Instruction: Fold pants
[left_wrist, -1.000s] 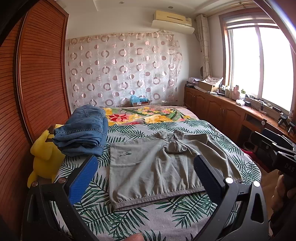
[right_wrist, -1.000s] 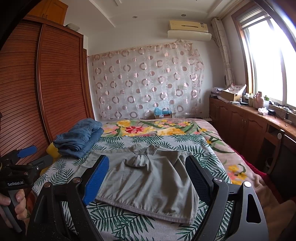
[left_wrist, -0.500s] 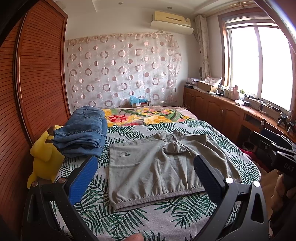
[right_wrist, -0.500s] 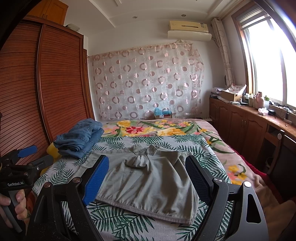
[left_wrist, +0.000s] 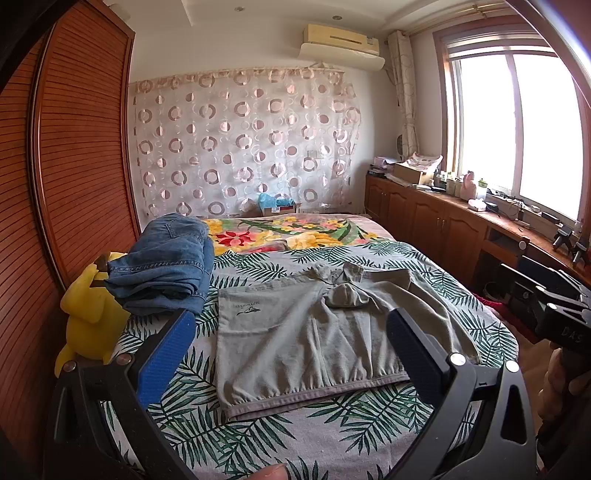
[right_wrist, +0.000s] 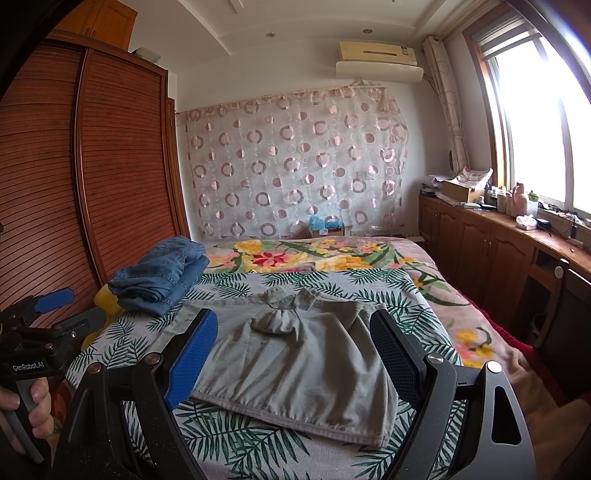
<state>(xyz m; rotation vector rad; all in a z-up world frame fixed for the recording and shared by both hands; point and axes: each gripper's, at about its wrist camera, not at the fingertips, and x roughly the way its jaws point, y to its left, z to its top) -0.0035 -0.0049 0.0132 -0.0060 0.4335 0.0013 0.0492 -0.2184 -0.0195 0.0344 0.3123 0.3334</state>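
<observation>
Grey pants (left_wrist: 314, 332) flat, rumpled on leaf-print bedspread (left_wrist: 258, 435); left tongs (left_wrist: 291, 354), right tongs (right_wrist: 295, 350) wide apart, empty.

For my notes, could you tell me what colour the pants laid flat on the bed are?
Grey pants, clearest in the left wrist view.

Grey pants (left_wrist: 314, 332) lie flat on palm-leaf bedspread (left_wrist: 258, 435), roughly mid-bed, elastic hem edge nearest, a pocket lining turned out & bunched near far end.
</observation>
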